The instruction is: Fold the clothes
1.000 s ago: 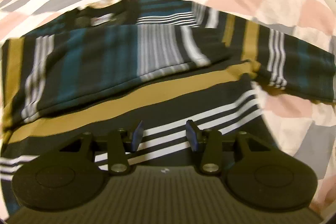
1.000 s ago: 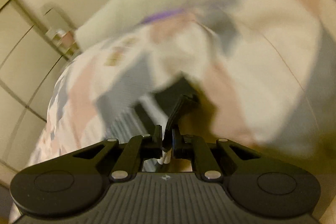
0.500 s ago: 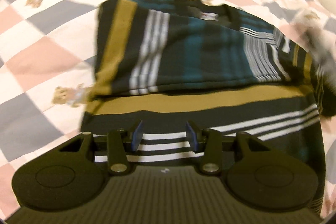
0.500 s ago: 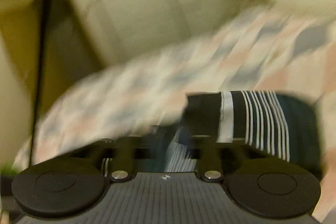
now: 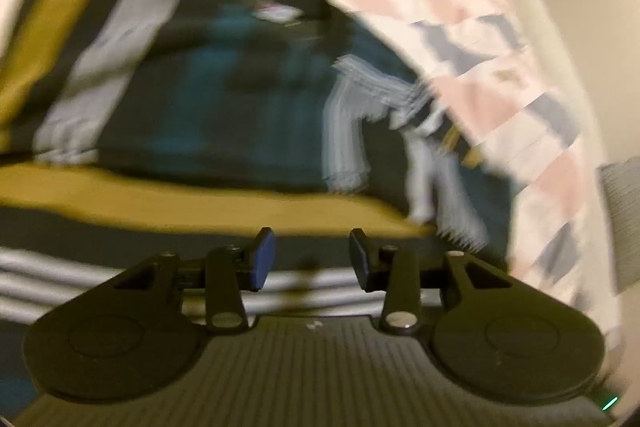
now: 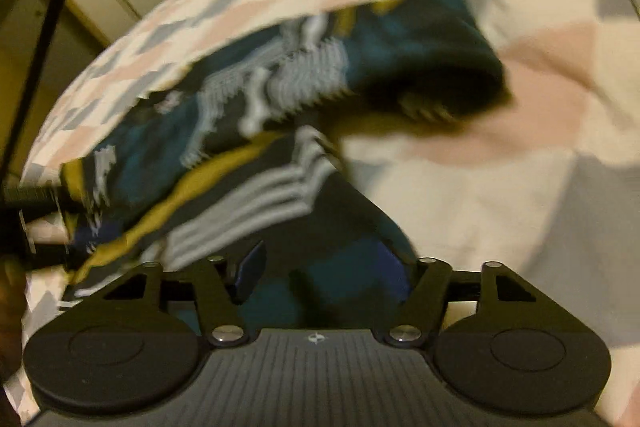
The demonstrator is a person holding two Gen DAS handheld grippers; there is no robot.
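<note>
Since a second ago the right gripper (image 6: 326, 273) has let go of the sleeve and its jaws have been narrowing slightly, standing apart and empty. One striped shirt (image 5: 208, 99) is lying part-folded on the checked bedspread (image 5: 500, 99). The left gripper (image 5: 312, 257), tilting down over its near hem, is closing slightly, gripping nothing.

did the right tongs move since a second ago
Yes. The right tongs swung from the checkered bedspread onto the striped shirt, jaws just opened, then closed slightly, nothing gripped.
</note>
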